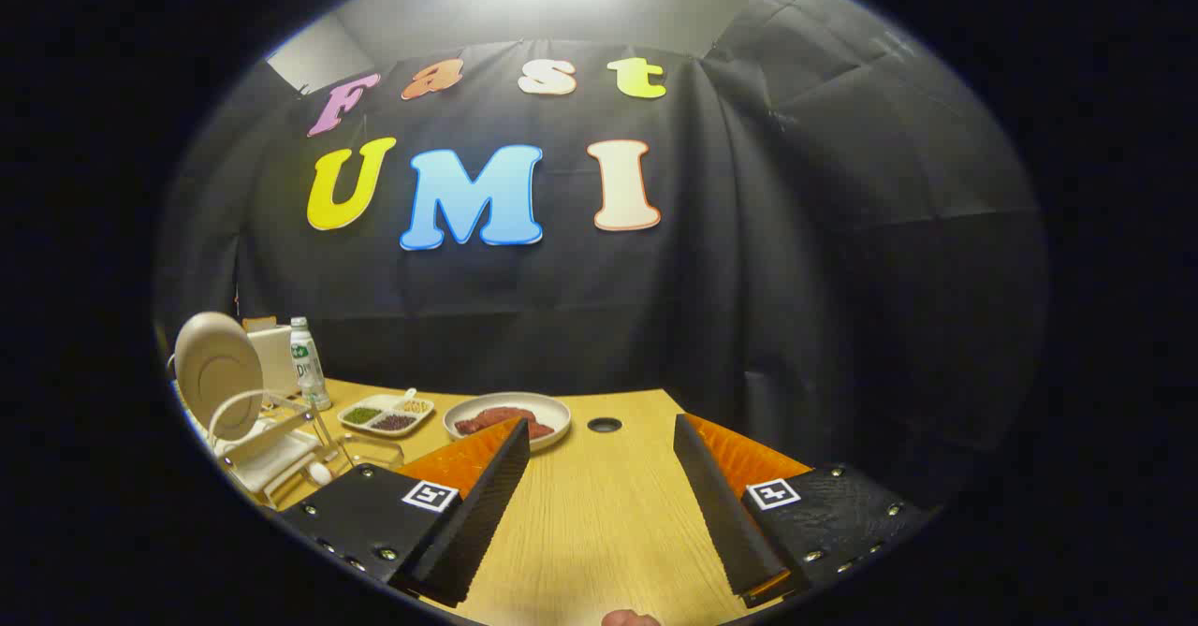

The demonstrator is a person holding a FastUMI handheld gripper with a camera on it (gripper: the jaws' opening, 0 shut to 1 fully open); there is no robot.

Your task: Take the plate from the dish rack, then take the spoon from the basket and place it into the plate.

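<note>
Booth: black cloth wall at the back, a light wooden table (pixel 599 514) in front with a round cable hole (pixel 605 425) near its far edge.
Gripper (pixel 599 448): held level above the near part of the table, pointing toward the far wall — its two fingers are spread wide apart with bare tabletop between them, gripping nothing.
Plate (pixel 218 375): standing upright on edge in the white dish rack (pixel 262 453) at the far left, well left of the left finger (pixel 482 490).
Spoon and basket: cannot be made out clearly among the items at the left.
Bottle (pixel 305 362): upright just behind the rack, near the wall.
Divided tray (pixel 387 414): holds green, dark and pale fillings, between the rack and a bowl.
Bowl (pixel 510 418): shallow, with reddish food, just beyond the left fingertip.
Hand: a small part of a finger (pixel 629 618) shows at the near edge, below the gripper.
</note>
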